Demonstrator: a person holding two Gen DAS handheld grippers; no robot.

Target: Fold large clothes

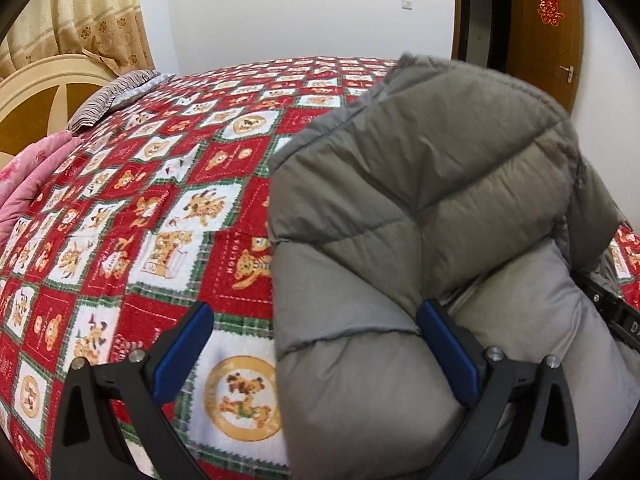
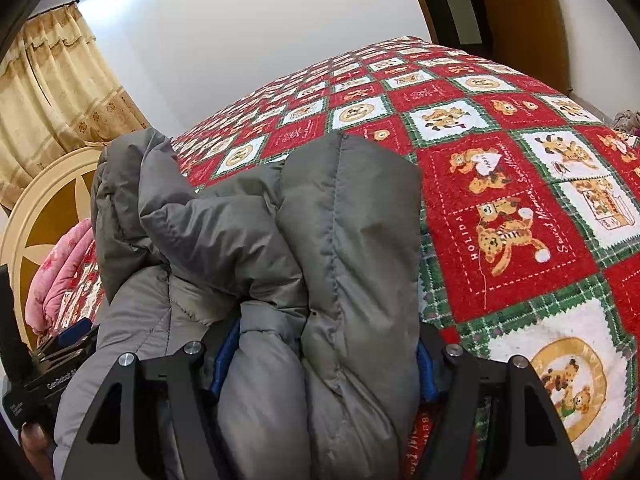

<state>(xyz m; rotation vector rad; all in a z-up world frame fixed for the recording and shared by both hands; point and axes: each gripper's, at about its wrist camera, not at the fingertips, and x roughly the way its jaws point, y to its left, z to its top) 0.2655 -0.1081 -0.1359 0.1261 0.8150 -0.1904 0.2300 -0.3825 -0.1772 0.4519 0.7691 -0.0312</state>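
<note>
A grey padded jacket (image 1: 420,208) lies bunched and folded on the bed. In the left wrist view my left gripper (image 1: 314,312) stands open and wide. Its left blue pad hovers over the quilt, while the right one sits in a crease of the jacket. The jacket's left edge lies between the jaws. In the right wrist view my right gripper (image 2: 326,340) is shut on a thick fold of the jacket (image 2: 328,240), with both blue pads pressed into its sides. The left gripper (image 2: 60,360) shows at the lower left there, held by a hand (image 2: 32,444).
A red, white and green bear-patterned quilt (image 1: 160,208) covers the bed. A pink blanket (image 1: 28,184) and a striped pillow (image 1: 112,96) lie by the cream headboard (image 1: 36,84). Curtains (image 1: 80,12) hang behind it. A wooden door (image 1: 548,32) stands at the far right.
</note>
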